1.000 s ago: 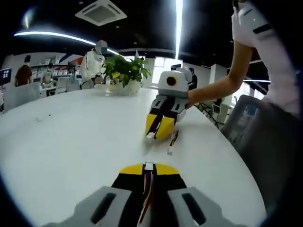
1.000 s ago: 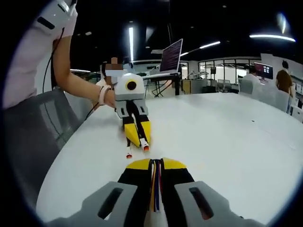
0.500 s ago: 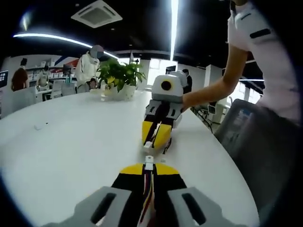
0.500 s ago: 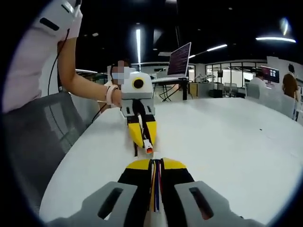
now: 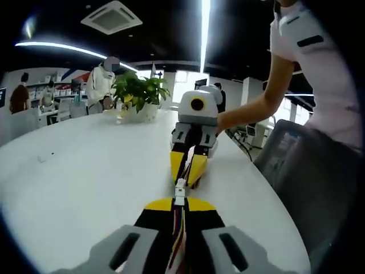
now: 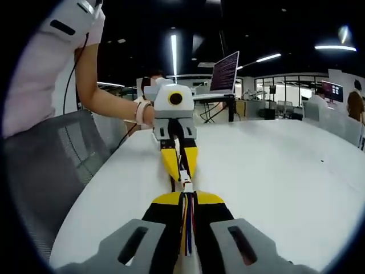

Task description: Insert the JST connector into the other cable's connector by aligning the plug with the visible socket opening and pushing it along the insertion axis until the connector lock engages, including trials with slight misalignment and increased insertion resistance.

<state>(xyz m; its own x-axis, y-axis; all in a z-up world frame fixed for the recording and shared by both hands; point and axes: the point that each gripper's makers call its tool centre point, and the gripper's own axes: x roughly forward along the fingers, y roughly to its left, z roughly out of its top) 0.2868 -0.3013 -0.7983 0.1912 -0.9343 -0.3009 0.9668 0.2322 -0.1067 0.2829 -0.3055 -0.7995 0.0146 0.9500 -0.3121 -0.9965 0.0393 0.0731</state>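
Above a white table (image 5: 68, 188), left gripper (image 5: 179, 201) clenched on a wired white plug (image 5: 180, 191); right gripper (image 6: 185, 195) clamping coloured wires (image 6: 187, 222); connectors (image 6: 185, 180) touching tip to tip.

Open-plan office; wide white table (image 5: 74, 182), laptop (image 6: 223, 72), potted plant (image 5: 136, 91)

The white surface (image 5: 85, 171) lies bare and wide on the far side of the two claws meeting tip to tip, with a potted plant (image 5: 137, 94) well back, while a grey chair (image 5: 302, 188) crowds the near edge.
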